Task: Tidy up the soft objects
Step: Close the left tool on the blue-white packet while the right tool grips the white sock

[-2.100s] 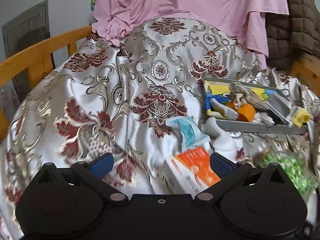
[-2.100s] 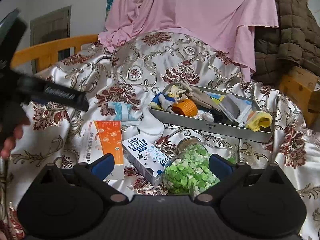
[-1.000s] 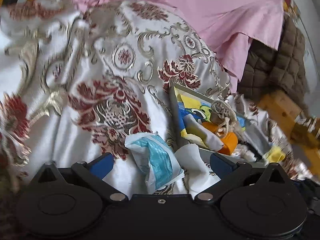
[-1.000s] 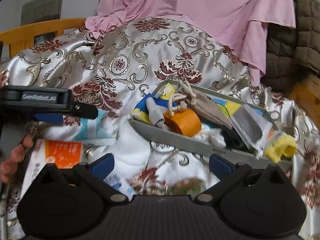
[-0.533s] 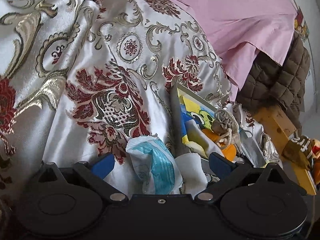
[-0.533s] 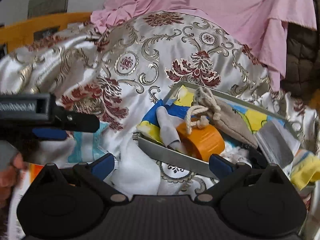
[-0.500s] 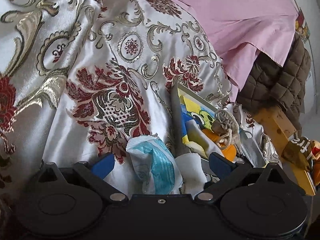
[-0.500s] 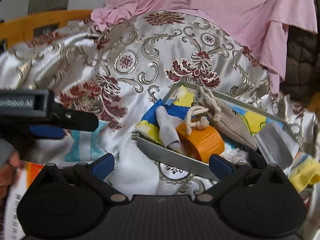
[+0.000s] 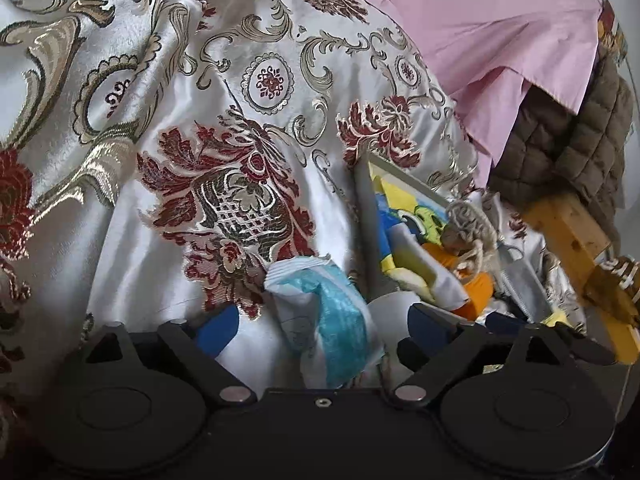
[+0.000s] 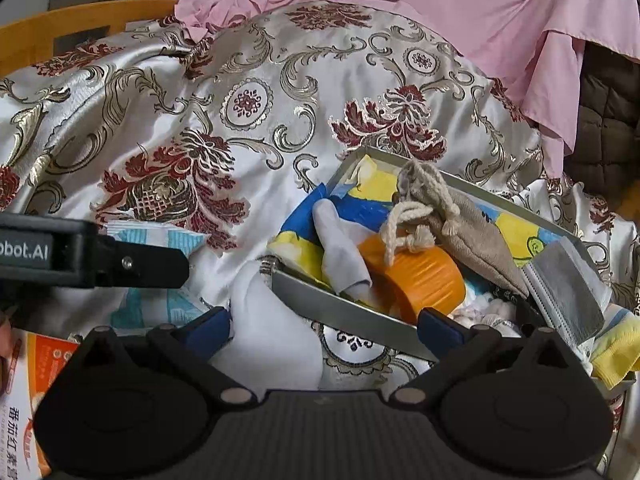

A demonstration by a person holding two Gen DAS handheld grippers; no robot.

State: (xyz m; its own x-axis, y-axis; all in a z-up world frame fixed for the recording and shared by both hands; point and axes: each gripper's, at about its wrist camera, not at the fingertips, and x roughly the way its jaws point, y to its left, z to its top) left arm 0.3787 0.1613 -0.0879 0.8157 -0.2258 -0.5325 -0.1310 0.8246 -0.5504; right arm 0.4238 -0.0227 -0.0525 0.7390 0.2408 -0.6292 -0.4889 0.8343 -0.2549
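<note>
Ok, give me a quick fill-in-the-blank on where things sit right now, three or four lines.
1. The drawstring pouch lies inside the grey ____.
2. The pouch's cord rests on a roll of tape coloured ____.
3. The left gripper straddles a white and ____ packet.
4. The white sock lies ____ the tray.

Missing: tray; orange; blue; outside

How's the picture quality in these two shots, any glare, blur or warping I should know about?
Left wrist view: strong fisheye bending with dark corners, shiny glare on the satin cloth, and the wooden rail at the right edge looks smeared. Right wrist view: same curved distortion, sharper overall, soft daylight with mild sheen on the cloth, the tray in clear focus, and the box at the lower left cut off.
</note>
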